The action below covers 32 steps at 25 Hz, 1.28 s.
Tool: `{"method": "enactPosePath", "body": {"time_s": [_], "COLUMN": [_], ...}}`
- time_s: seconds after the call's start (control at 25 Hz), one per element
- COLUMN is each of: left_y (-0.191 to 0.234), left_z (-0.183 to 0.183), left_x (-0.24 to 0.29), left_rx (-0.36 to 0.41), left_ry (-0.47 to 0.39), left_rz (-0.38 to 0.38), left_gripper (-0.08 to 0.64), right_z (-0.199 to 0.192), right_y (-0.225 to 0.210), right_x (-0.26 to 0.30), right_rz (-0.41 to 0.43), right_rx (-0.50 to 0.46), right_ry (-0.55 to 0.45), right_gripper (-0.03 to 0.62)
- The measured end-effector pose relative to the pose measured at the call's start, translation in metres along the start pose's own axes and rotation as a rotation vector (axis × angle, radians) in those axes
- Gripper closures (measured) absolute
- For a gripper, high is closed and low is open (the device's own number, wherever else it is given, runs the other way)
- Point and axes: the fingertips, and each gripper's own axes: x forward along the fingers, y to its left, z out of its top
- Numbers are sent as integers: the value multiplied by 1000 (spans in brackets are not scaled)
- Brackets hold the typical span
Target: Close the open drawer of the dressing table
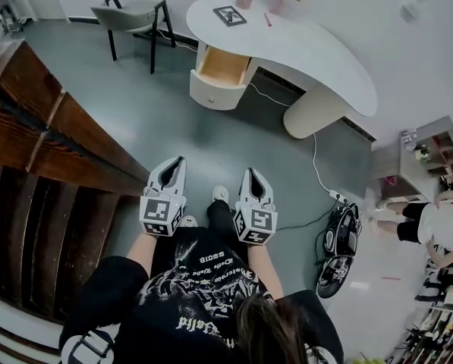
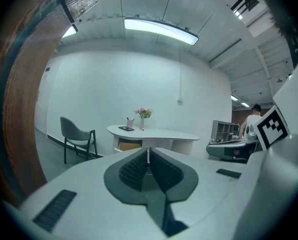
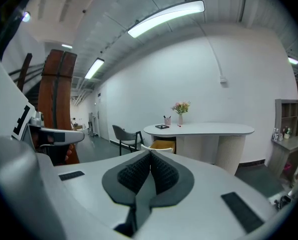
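Both closed tight on nothing, the left gripper (image 1: 177,162) and right gripper (image 1: 251,173) face the open drawer (image 1: 223,67), well ahead between them, left seemingly marginally nearer.

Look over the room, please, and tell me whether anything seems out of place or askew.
The drawer of the dressing table stands out: it is pulled out at the end nearer the chair, its wooden inside showing. A white cable trails loose across the floor beside the table. Nothing looks spilled or damaged.
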Motion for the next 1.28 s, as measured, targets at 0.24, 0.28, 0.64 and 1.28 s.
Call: {"method": "enactPosePath", "body": {"time_s": [0.24,0.28,0.64,1.28], "left_y": [10,12,28,39], "left_z": [2,2,6,24], "left_x": [14,19,78,203], "left_rx": [-10,-10,-13,-28], "left_ry": [-22,-21,47,93], "left_rz": [59,68,106,185], "left_gripper": [528,528,528,528], "right_z": [0,1,13,41], "right_y": [-9,-12,-35,-89], "right_x": [30,37,115,234], "right_rz": [40,48,106,240], "right_rx": [-14,-14,1,-42], "right_ry": [10,9,43,99], "right_gripper": [566,566,566,566]}}
